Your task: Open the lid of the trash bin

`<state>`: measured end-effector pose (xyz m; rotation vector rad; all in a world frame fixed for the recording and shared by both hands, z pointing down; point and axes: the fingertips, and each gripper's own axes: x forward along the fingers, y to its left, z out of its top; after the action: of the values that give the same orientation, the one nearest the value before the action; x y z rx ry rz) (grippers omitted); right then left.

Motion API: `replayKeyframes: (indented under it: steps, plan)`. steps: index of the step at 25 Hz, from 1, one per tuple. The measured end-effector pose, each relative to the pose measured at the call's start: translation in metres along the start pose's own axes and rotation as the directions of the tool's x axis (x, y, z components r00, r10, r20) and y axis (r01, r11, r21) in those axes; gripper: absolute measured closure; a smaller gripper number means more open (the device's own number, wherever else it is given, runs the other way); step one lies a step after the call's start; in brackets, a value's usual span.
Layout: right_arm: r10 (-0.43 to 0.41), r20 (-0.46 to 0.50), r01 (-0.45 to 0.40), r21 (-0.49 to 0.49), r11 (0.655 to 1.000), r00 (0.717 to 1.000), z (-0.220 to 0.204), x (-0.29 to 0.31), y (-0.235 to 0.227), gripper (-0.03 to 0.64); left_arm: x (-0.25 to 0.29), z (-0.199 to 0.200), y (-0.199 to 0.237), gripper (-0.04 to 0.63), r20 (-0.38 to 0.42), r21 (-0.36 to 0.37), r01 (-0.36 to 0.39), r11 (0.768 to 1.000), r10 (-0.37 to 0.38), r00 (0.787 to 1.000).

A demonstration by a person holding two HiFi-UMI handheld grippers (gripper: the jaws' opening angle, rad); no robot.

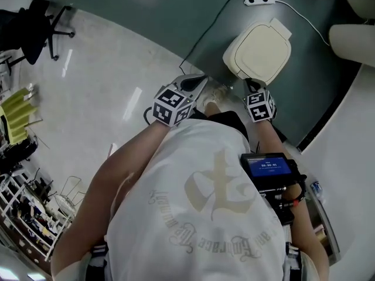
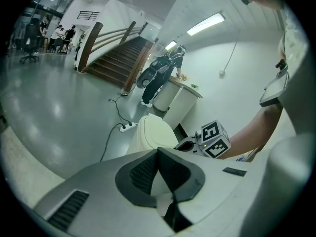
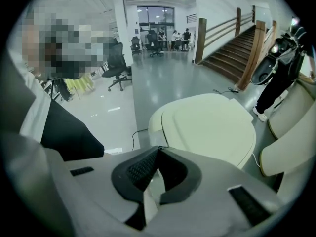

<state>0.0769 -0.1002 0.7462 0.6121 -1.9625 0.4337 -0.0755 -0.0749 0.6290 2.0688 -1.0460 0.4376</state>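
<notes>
Left tongs (image 1: 198, 86): jaws together, empty, held just left of the trash bin (image 1: 237, 60), which stands on the floor (image 1: 170, 22) ahead. Its lid (image 1: 263, 47) lies fully shut. Right tongs (image 1: 253, 86): jaws together, empty, near the bin's front edge. Opening seems not yet begun.

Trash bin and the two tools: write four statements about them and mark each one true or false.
1. The lid of the trash bin is down. True.
2. The right tool is clamped on the lid's edge. False: its jaws are together on nothing, and the lid lies ahead of them.
3. The left tool has its jaws together with nothing between them. True.
4. The power strip lies on top of the lid. False: it lies on the floor beyond the bin, with its cable trailing off across the floor.
</notes>
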Motion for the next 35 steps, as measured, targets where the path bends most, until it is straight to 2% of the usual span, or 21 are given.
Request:
replayKeyframes:
  steps: [7, 14, 29, 35]
  plan:
    - [-0.010, -0.030, 0.008, -0.046, 0.999, 0.999, 0.001, 0.000, 0.008, 0.614, -0.014, -0.008, 0.003, 0.583, 0.009, -0.014, -0.019, 1.000, 0.019, 1.000]
    - [-0.029, -0.079, 0.015, -0.165, 0.986, 0.996, -0.001, 0.003, 0.011, 0.614, -0.013, -0.012, 0.000, 0.583, 0.027, -0.033, -0.030, 0.999, 0.031, 0.999]
    - [-0.089, -0.146, 0.050, -0.256, 0.965, 0.985, -0.003, 0.004, 0.009, 0.613, -0.022, -0.016, -0.004, 0.583, 0.046, -0.061, -0.048, 0.997, 0.051, 0.998]
    - [-0.146, -0.175, 0.093, -0.276, 0.956, 0.974, -0.006, 0.004, 0.004, 0.612, -0.017, -0.016, -0.008, 0.583, 0.043, -0.069, -0.041, 0.997, 0.044, 0.998]
